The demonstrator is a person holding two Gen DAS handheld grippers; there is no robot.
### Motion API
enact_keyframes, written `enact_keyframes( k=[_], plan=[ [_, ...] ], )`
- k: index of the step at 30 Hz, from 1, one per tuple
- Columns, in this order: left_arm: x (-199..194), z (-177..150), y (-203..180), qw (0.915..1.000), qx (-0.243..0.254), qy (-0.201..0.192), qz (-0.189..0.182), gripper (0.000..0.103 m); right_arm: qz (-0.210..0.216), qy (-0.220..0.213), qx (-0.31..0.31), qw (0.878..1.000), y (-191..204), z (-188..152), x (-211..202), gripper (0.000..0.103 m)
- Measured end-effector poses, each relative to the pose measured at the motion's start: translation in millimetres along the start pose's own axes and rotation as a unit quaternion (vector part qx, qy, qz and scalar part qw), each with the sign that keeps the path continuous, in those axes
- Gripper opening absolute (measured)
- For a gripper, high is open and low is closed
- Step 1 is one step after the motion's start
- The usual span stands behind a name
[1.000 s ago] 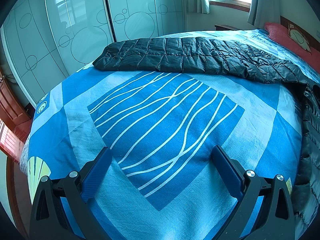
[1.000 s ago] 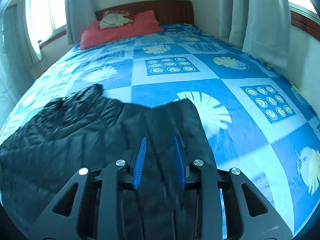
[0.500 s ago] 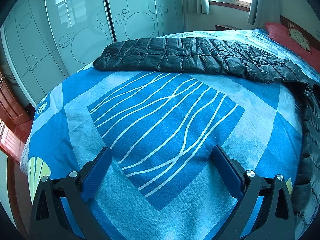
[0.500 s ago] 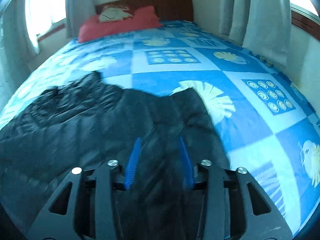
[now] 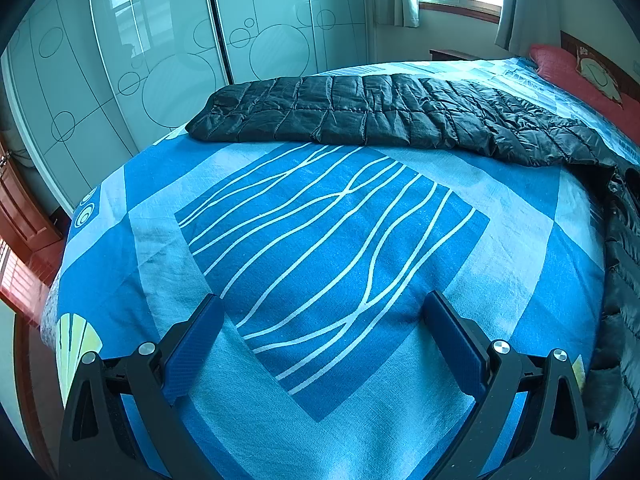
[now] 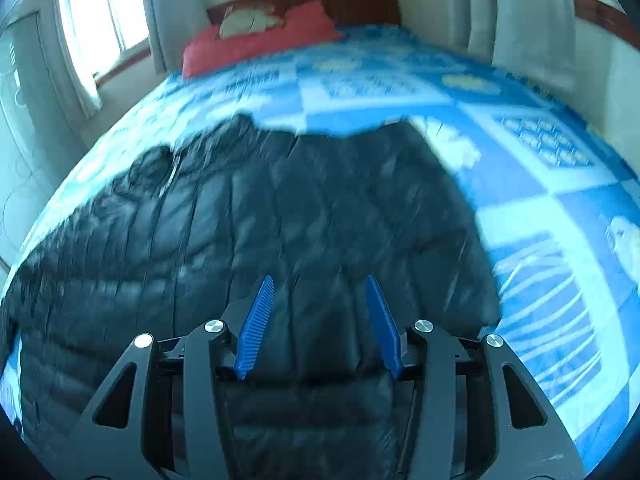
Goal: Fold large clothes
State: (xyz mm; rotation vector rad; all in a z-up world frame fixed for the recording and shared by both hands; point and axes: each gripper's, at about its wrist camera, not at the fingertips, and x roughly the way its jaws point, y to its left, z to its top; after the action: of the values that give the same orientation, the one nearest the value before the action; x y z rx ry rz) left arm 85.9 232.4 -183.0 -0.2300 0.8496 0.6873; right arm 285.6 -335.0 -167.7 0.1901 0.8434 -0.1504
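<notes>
A large black quilted down jacket (image 6: pixel 280 216) lies spread on a bed with a blue patterned sheet (image 5: pixel 328 240). In the left wrist view one long sleeve or side of the jacket (image 5: pixel 380 116) stretches across the far part of the bed and its body runs down the right edge. My left gripper (image 5: pixel 324 304) is wide open and empty, low over bare sheet, well short of the jacket. My right gripper (image 6: pixel 320 284) is open just above the jacket's body with nothing between its fingers. The right wrist view is blurred.
A red pillow (image 6: pixel 256 36) lies at the wooden headboard (image 6: pixel 352 0). Glass wardrobe doors (image 5: pixel 160 52) stand beyond the bed's far side in the left wrist view. Curtains (image 6: pixel 520 20) and windows line the walls. The bed's edge (image 5: pixel 60 280) drops off at left.
My right gripper has opened from nearly shut and let go of the jacket, and its view has swung and pulled back over the jacket's body. My left gripper has not moved.
</notes>
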Motion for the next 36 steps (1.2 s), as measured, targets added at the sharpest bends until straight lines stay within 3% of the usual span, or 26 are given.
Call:
enact_keyframes(
  k=[6, 17, 24, 28, 30, 33, 36],
  plan=[
    [-1, 0, 0, 1.0, -0.001, 0.0, -0.001, 0.099, -0.035, -0.003, -0.037, 0.999, 8, -18, 22, 0.05],
    [2, 5, 3, 0.9997, -0.004, 0.022, -0.009, 0.099, -0.029, -0.016, -0.034, 0.999, 5, -21, 21, 0.05],
    [-3, 18, 29, 0.9962, -0.026, 0.026, -0.078, 0.099, -0.03, -0.018, -0.036, 0.999, 6, -22, 20, 0.05],
    [6, 35, 60, 0.9949, -0.058, 0.016, -0.081, 0.098, -0.033, -0.018, -0.039, 0.999, 7, -22, 19, 0.05],
    [16, 46, 81, 0.9913, -0.09, 0.012, -0.095, 0.098, -0.036, -0.019, -0.041, 0.998, 8, -22, 19, 0.05],
    [40, 68, 116, 0.9783, -0.154, 0.015, -0.138, 0.098, -0.039, -0.019, -0.043, 0.998, 9, -22, 18, 0.05],
    [57, 83, 132, 0.9689, -0.188, 0.014, -0.161, 0.098, -0.039, -0.02, -0.043, 0.998, 9, -22, 18, 0.05]
  ],
)
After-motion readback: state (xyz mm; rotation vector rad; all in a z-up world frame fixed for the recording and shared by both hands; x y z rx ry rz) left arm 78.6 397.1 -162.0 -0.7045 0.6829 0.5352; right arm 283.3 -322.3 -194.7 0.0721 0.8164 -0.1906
